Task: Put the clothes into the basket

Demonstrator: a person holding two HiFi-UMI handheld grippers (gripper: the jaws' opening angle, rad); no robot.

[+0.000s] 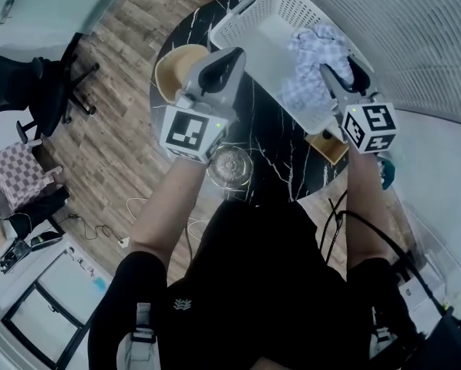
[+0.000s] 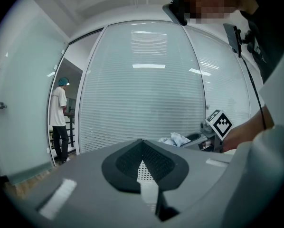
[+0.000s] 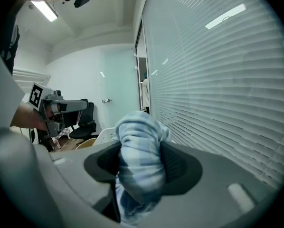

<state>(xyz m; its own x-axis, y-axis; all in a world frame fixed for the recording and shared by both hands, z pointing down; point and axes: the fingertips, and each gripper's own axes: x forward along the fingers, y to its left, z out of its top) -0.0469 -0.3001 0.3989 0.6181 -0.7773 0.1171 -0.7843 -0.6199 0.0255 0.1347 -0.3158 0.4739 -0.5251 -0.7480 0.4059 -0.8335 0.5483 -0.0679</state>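
Observation:
A pale blue checked garment (image 1: 311, 64) hangs over the white perforated basket (image 1: 250, 33) at the back right of the round black marble table (image 1: 273, 156). My right gripper (image 1: 334, 72) is shut on it; in the right gripper view the bunched garment (image 3: 138, 163) fills the gap between the black pads (image 3: 180, 167). My left gripper (image 1: 224, 62) hovers over the basket's near left rim with its jaws together and nothing between them. In the left gripper view the left gripper (image 2: 143, 163) shows closed pads, with the garment (image 2: 175, 139) and the right gripper beyond.
A tan round stool or plate (image 1: 176, 68) sits at the table's left edge. A clear glass bowl (image 1: 230, 166) stands near the front edge, a small wooden box (image 1: 328, 146) at the right. A black office chair (image 1: 38, 83) stands on the wood floor. A person (image 2: 60, 120) stands behind the glass wall.

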